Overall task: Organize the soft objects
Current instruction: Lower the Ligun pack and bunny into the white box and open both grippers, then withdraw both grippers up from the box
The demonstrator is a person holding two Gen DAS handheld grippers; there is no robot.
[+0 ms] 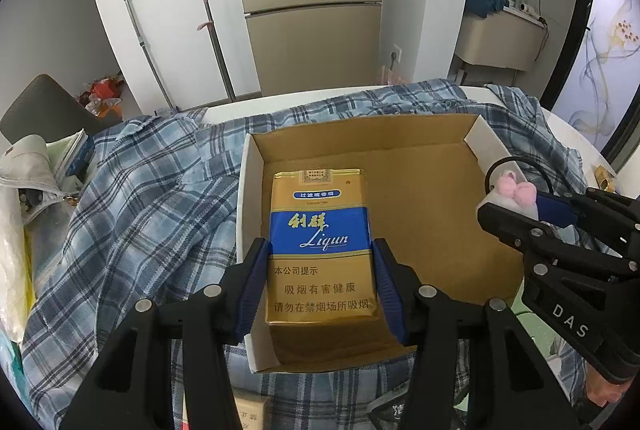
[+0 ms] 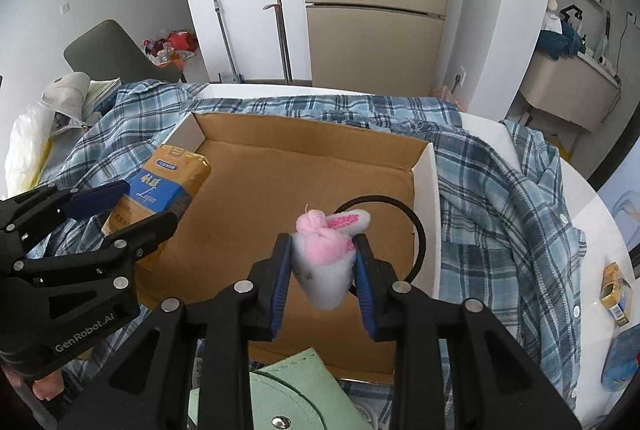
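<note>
A plaid shirt [image 2: 500,190] sprawls over the table, and on it sits the open cardboard box [image 1: 400,182]. Over the box's left side, the left gripper [image 1: 320,286] clamps a gold-and-blue cigarette pack [image 1: 320,230]. Over the right side, the right gripper [image 2: 322,262] pinches a small pink-and-white plush hair tie [image 2: 324,250].
</note>
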